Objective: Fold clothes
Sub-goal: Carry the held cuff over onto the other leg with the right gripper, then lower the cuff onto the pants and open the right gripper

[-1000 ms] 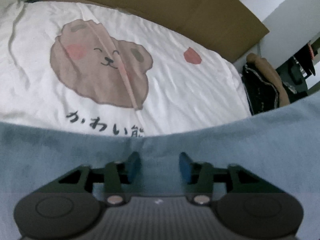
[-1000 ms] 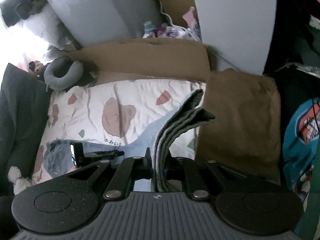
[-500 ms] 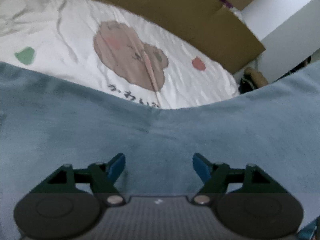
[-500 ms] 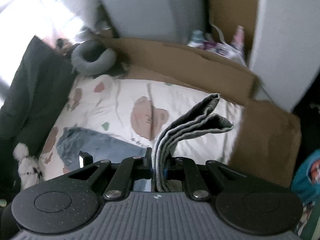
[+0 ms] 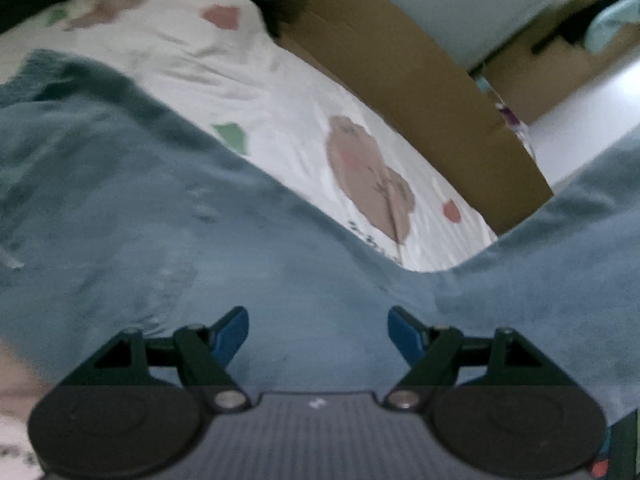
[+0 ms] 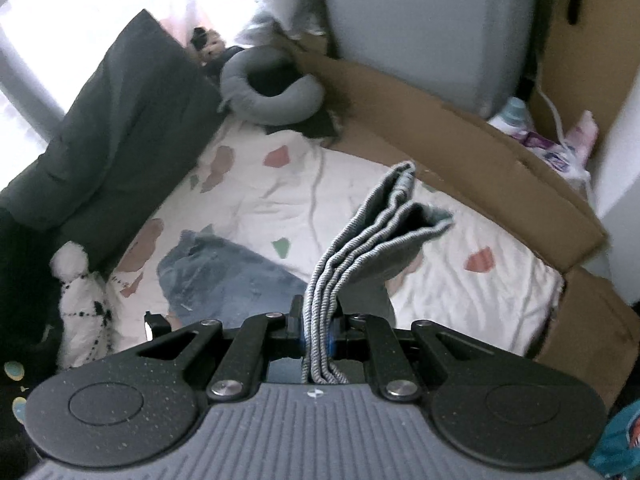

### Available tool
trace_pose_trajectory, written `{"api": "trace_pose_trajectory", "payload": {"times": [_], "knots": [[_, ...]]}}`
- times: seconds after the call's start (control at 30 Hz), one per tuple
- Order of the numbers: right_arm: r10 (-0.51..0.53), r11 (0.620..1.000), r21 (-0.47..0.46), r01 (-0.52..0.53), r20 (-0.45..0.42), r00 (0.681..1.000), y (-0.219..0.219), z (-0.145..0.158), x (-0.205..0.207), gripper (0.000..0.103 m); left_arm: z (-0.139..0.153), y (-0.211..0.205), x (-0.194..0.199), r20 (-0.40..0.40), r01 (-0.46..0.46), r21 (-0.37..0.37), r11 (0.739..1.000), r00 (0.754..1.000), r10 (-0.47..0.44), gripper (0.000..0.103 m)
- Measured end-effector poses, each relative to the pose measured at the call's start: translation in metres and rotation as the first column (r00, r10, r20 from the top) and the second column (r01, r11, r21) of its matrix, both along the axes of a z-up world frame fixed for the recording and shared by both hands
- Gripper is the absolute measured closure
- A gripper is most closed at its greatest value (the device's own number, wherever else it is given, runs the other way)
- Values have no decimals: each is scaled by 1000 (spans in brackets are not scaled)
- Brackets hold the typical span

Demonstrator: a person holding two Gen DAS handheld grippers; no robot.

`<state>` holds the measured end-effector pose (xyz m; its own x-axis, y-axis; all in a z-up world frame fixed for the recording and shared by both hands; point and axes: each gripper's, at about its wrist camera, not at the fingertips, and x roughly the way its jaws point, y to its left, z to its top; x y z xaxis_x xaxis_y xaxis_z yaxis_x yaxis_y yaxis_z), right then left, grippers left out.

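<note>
A grey-blue garment (image 5: 168, 240) lies spread over a white bedsheet (image 5: 280, 92) printed with a bear. My left gripper (image 5: 318, 328) hovers just above the cloth, jaws wide open and empty. My right gripper (image 6: 316, 332) is shut on the garment's ribbed hem (image 6: 360, 240), several folded layers sticking up between the fingers. The rest of the garment (image 6: 224, 280) trails down onto the bed at the left in the right wrist view.
Brown cardboard (image 6: 460, 136) walls the bed's far side. A grey neck pillow (image 6: 272, 88) and a dark cushion (image 6: 120, 120) lie at the bed's left end. A white plush toy (image 6: 80, 300) sits at the near left. Toiletries (image 6: 540, 140) stand behind the cardboard.
My left gripper opened wide, let go of the cloth and drew back left. My right gripper kept hold of the hem and swung its view left along the bed.
</note>
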<state>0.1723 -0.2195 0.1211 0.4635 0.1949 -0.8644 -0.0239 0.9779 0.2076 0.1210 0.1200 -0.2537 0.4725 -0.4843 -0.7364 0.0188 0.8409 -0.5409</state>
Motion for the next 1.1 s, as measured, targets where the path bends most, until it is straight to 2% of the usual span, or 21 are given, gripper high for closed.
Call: {"api": "trace_pose_trajectory", "payload": {"times": [0.3, 0.47, 0.7, 1.1], "knots": [[28, 999, 33, -26, -48, 998, 52, -23, 41, 94, 25, 69, -36, 13, -145, 8, 989, 989, 145, 24], [22, 996, 83, -17, -66, 998, 76, -42, 57, 94, 32, 90, -50, 23, -201, 1, 980, 979, 201, 23], [-7, 987, 160, 20, -81, 997, 106, -77, 74, 94, 31, 110, -65, 19, -269, -12, 963, 963, 269, 23], [-67, 962, 252, 106, -159, 985, 139, -157, 102, 94, 14, 128, -89, -24, -337, -13, 941, 941, 337, 23]]}}
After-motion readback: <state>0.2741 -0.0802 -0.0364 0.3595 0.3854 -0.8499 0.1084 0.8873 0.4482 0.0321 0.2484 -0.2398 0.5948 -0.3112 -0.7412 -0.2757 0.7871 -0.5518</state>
